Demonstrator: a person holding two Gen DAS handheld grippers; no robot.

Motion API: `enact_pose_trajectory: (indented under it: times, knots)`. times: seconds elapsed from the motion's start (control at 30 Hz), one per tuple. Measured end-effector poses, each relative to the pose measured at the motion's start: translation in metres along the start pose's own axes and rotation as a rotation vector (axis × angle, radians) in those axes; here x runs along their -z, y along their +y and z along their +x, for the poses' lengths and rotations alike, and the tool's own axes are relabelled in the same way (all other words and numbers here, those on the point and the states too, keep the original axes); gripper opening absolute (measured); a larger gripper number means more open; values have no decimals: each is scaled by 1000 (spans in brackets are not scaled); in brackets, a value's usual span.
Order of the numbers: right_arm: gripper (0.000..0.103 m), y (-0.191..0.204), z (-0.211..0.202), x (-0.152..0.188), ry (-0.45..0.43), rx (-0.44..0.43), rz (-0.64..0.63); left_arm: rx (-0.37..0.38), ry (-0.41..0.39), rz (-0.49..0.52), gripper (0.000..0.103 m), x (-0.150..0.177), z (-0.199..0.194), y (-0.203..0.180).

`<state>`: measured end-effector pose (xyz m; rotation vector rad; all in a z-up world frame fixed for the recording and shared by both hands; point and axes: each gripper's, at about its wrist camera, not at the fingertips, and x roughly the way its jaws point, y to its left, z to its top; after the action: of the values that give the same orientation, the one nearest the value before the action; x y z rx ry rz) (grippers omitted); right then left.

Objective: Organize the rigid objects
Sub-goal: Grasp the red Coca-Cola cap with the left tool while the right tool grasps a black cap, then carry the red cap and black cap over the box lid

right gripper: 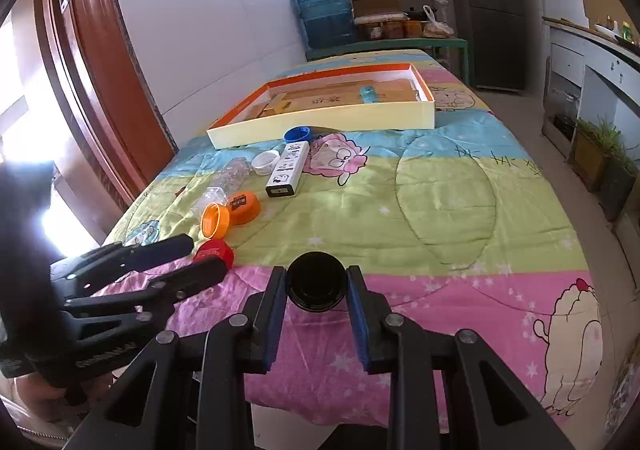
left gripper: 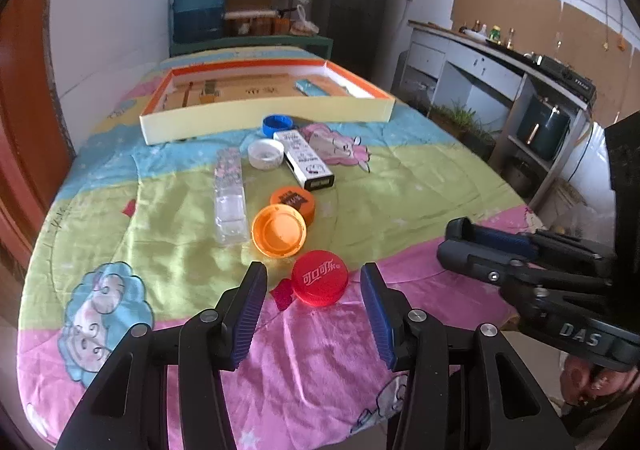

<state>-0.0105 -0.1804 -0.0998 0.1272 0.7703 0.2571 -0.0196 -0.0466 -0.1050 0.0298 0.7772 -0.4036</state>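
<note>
My left gripper (left gripper: 314, 282) is open, its fingers on either side of a red bottle cap (left gripper: 319, 283) lying on the cloth-covered table. Beyond it lie an upturned orange cap (left gripper: 279, 231), an orange lid (left gripper: 294, 201), a clear plastic case (left gripper: 229, 196), a white cap (left gripper: 265, 154), a white box (left gripper: 304, 159) and a blue cap (left gripper: 277, 125). My right gripper (right gripper: 316, 284) is shut on a black round lid (right gripper: 316, 282), held low over the pink band of the cloth. It shows in the left wrist view (left gripper: 472, 246) at the right.
A shallow orange-rimmed tray (left gripper: 264, 122) with cardboard pieces and a blue item stands at the table's far end. A white wall and wooden door frame (right gripper: 100, 82) run along the left. Shelves, a water jug (left gripper: 198, 4) and a fridge stand behind.
</note>
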Motion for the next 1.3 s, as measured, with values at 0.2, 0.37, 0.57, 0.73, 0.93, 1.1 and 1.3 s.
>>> enact_pose_trajectory:
  times: [0.2, 0.37, 0.57, 0.73, 0.93, 1.1, 1.3]
  knots:
    - [30, 3, 5, 0, 9, -4, -5, -24, -21, 29, 31, 3, 1, -2]
    - [30, 5, 8, -1, 10, -13, -6, -19, -20, 31, 31, 2, 0, -2]
    - [30, 7, 9, -2, 9, -17, -15, -16, -33, 26, 31, 1, -6, -2]
    - [30, 11, 10, -5, 9, -20, -23, -14, -49, 17, 31, -3, -13, 0]
    - [30, 17, 10, -11, 4, -13, -44, -17, -78, 2, 31, -12, -23, 5]
    - [30, 21, 11, -20, -8, -5, -67, -17, -99, -3, 31, -20, -28, 7]
    - [30, 23, 10, -34, -33, 4, -90, -15, -114, -12, 31, -32, -29, 11]
